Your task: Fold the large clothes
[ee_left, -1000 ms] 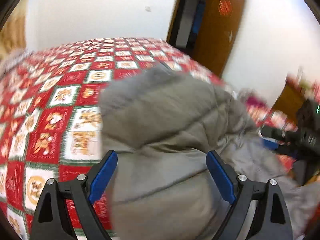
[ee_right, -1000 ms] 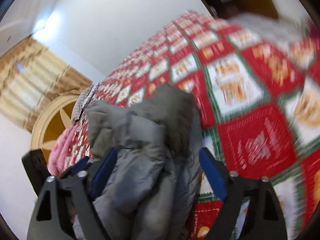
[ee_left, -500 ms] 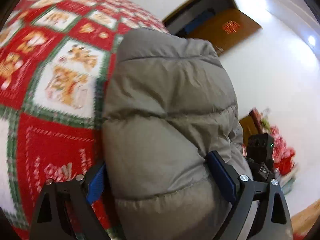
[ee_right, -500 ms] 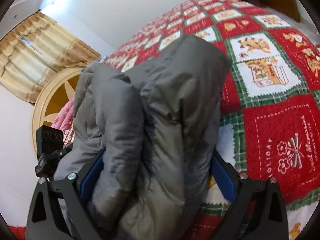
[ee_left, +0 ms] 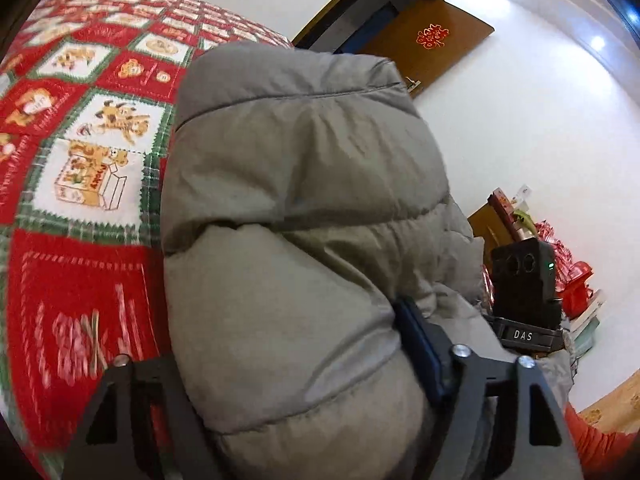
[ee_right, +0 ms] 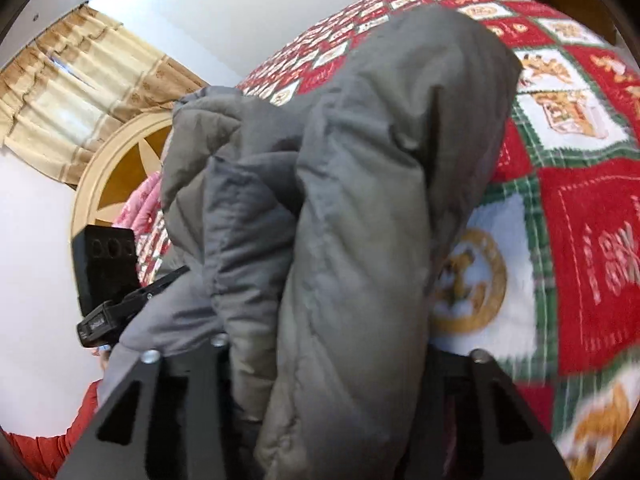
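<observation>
Since a moment ago both views have dropped closer onto the puffy grey quilted jacket [ee_left: 304,216], bunched on the red patchwork bedspread [ee_left: 80,160]. Left hand-held gripper [ee_left: 288,364] and right hand-held gripper [ee_right: 332,356] are closing, pressing its padding.

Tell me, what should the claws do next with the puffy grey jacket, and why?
Probably finish squeezing before lifting. Both the left claw and right claw are closing with thick folds of the puffy grey quilted jacket between their fingers, bunched on the red patchwork blanket.
</observation>
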A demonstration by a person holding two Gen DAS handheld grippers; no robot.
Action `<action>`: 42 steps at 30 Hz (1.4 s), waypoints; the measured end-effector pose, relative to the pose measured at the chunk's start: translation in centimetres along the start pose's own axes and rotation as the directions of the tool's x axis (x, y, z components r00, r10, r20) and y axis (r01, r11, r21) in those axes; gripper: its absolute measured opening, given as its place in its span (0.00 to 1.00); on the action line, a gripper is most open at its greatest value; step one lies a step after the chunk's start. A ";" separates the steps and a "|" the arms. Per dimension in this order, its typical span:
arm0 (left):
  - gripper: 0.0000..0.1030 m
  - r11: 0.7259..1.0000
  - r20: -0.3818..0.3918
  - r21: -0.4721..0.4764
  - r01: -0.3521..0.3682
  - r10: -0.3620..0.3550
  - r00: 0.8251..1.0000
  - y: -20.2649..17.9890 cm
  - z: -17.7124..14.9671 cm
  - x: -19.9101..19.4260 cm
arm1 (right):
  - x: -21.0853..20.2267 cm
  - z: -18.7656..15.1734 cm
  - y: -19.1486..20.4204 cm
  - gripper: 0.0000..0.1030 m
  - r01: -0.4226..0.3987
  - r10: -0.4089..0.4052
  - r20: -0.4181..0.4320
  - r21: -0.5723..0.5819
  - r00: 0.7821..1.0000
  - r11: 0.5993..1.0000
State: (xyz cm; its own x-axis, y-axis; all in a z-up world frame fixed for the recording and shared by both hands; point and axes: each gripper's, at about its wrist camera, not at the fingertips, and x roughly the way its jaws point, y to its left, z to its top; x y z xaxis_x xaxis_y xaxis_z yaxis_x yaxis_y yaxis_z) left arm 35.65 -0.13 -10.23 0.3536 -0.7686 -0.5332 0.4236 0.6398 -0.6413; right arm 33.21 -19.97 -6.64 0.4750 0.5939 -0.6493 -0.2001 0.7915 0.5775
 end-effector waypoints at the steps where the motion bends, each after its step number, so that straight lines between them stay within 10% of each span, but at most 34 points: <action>1: 0.68 1.000 0.005 0.007 0.002 -0.002 1.000 -0.6 -0.1 -0.5 | -0.8 -0.4 1.1 0.33 0.016 -0.016 0.003 -0.025 1.000 1.000; 9: 0.68 0.989 0.022 0.128 0.075 -0.079 0.997 -11.5 -0.2 -4.4 | -12.4 -3.6 5.0 0.30 0.014 -0.012 0.148 -0.006 0.989 1.000; 16: 0.69 0.952 -0.143 0.153 0.266 -0.245 0.959 -22.8 0.0 0.5 | -28.9 -6.9 4.0 0.30 0.162 -0.168 0.248 0.048 0.954 0.986; 24: 0.69 0.964 -0.283 0.253 0.079 -0.004 0.959 -29.6 -3.1 16.5 | -31.1 -10.4 -8.4 0.30 0.410 -0.431 0.243 0.137 0.869 0.902; 33: 0.87 0.917 -0.207 0.348 -0.195 0.278 0.938 -29.3 -5.1 22.8 | -28.5 -13.1 -20.7 0.32 0.243 -0.335 0.271 0.320 0.903 0.916; 39: 0.97 0.863 -0.152 0.424 -0.275 0.367 0.918 -30.7 -6.5 24.7 | -30.4 -13.8 -21.1 0.58 0.284 -0.390 0.245 0.375 0.888 0.883; 42: 0.97 0.860 -0.147 0.432 -0.272 0.365 0.919 -30.5 -6.6 24.8 | -34.0 -13.2 -18.7 0.64 0.344 -0.469 0.271 0.402 0.840 0.849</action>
State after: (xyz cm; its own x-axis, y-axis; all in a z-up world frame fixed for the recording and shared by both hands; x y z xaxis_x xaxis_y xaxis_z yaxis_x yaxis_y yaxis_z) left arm 26.01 -38.66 -7.54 0.3567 -0.4731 -0.8056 0.6282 0.7597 -0.1680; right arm 9.46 -53.05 -1.90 0.7255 0.0887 -0.6825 0.3382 0.8177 0.4658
